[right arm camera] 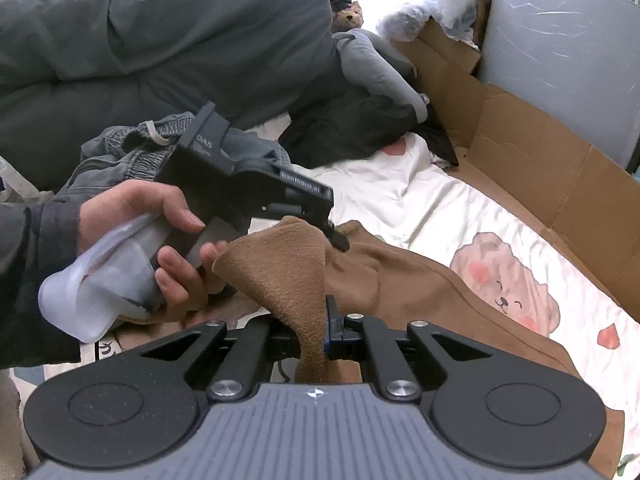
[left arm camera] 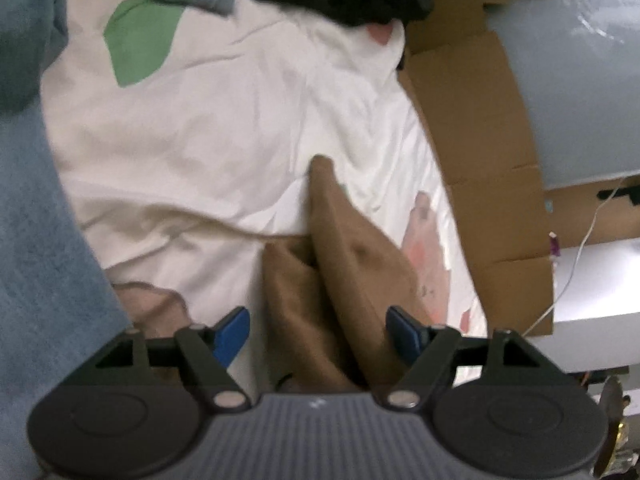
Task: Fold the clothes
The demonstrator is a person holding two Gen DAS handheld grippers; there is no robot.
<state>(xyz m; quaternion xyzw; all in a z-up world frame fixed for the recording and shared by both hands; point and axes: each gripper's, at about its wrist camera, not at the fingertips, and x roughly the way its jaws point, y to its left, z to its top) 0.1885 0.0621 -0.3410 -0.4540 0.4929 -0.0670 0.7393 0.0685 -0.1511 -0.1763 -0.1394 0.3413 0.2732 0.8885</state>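
My right tool (right arm camera: 320, 334) is clamped on a raised fold of the brown garment (right arm camera: 400, 280); the fabric rises from between its closed jaws in a soft peak and spreads away to the right across the bed. My left tool (left arm camera: 318, 334) stands with its blue fingers (left arm camera: 232, 336) well apart, the brown garment (left arm camera: 344, 264) lying between them without either pad pressing on it. From the right wrist view my left hand (right arm camera: 160, 240) grips the pale handle of that left tool (right arm camera: 338, 240), whose tips are down at the brown cloth just beyond the peak I hold.

The garment lies on a white bedsheet (left arm camera: 224, 140) printed with a pink bear (right arm camera: 508, 276) and a green patch (left arm camera: 140, 40). Past the left tool, a bunched grey pair of trousers (right arm camera: 132, 152) with an elastic waist lies on the sheet, and behind it a large dark grey duvet (right arm camera: 160, 48). A black garment (right arm camera: 352, 132) lies further up the bed, with a small teddy bear (right arm camera: 348, 16) beyond it. Flattened cardboard (right arm camera: 540, 148) lines the right edge of the bed.
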